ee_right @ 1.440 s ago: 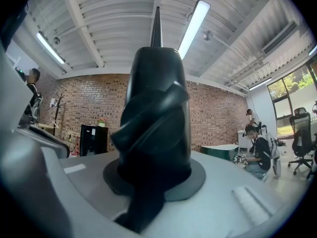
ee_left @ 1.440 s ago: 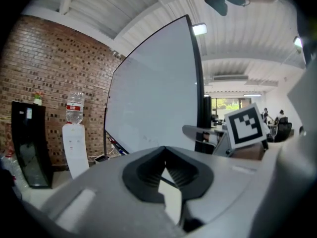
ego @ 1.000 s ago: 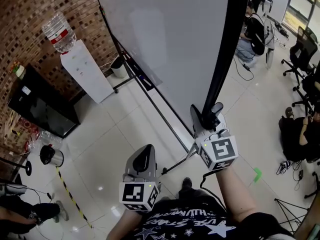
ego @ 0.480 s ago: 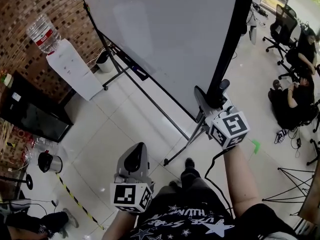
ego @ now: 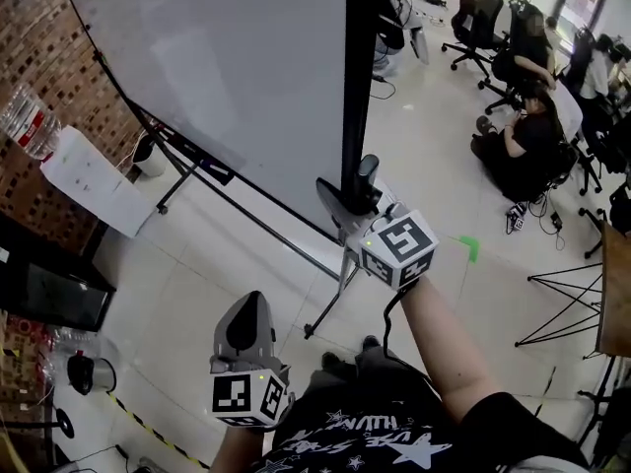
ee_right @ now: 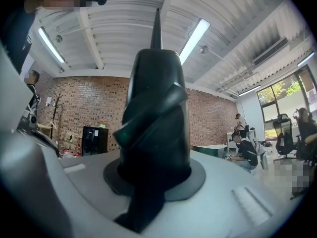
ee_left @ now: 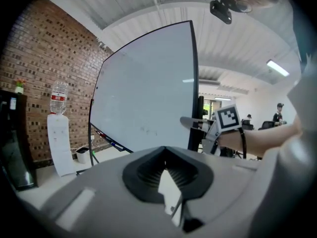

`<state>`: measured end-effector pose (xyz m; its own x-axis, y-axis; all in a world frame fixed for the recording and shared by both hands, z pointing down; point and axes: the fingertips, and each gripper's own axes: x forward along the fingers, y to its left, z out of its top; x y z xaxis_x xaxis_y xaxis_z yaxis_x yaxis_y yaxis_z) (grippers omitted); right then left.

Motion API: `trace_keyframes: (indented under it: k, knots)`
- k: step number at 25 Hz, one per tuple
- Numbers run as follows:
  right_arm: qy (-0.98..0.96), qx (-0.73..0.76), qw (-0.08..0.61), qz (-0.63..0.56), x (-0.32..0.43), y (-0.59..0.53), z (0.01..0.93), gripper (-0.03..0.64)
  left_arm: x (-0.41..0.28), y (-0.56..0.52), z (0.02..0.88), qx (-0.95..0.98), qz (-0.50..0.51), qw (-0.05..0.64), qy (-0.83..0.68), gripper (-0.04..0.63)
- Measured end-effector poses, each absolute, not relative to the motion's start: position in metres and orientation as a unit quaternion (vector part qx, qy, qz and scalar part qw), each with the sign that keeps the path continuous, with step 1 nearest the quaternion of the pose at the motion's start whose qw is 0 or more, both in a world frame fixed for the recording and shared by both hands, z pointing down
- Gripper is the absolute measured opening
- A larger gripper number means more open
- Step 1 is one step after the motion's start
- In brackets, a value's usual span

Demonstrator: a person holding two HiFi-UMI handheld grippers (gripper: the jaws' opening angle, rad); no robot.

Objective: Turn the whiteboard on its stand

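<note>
Whiteboard point(ego: 227, 67) has swung round; your right gripper point(ego: 352, 187) clamps its frame point(ego: 361, 87), left gripper point(ego: 245, 320) closed, empty. Push too fast and that grip slips or the stand point(ego: 328, 299) tips.

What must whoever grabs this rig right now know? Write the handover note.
Right hand-held gripper: shut on the black side frame of the whiteboard, low down.
Left hand-held gripper: shut, empty, held low, apart from the whiteboard.
Whiteboard: upright on its stand, just ahead of the person.
Done: the grip on the frame.
Left: probably swing the whiteboard round by that edge, then let go.
</note>
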<state>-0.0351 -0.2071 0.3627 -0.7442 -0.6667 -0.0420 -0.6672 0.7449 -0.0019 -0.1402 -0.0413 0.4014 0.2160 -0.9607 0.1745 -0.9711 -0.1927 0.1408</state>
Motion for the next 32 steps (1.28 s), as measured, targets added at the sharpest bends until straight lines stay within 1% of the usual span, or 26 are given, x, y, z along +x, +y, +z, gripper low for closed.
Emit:
trace_keyframes:
  k: [9,15,20,32]
  knots:
    - [0.928,-0.371,0.022,0.011,-0.01,-0.163,0.364,0.081,-0.095,-0.016,0.404,0.771,0.028,0.103,-0.628,0.006]
    - [0.926,-0.377,0.017,0.01,-0.006,-0.143,0.364,0.081,-0.07,0.005,0.381,0.761,0.024,0.075,-0.644,0.006]
    - [0.92,-0.39,0.015,0.012,0.003,-0.125,0.369,0.081,-0.049,0.031,0.366,0.744,0.018,0.065,-0.665,0.006]
    - [0.905,-0.424,0.013,0.015,0.025,-0.057,0.366,0.081,-0.034,0.065,0.376,0.731,0.006,0.07,-0.679,0.006]
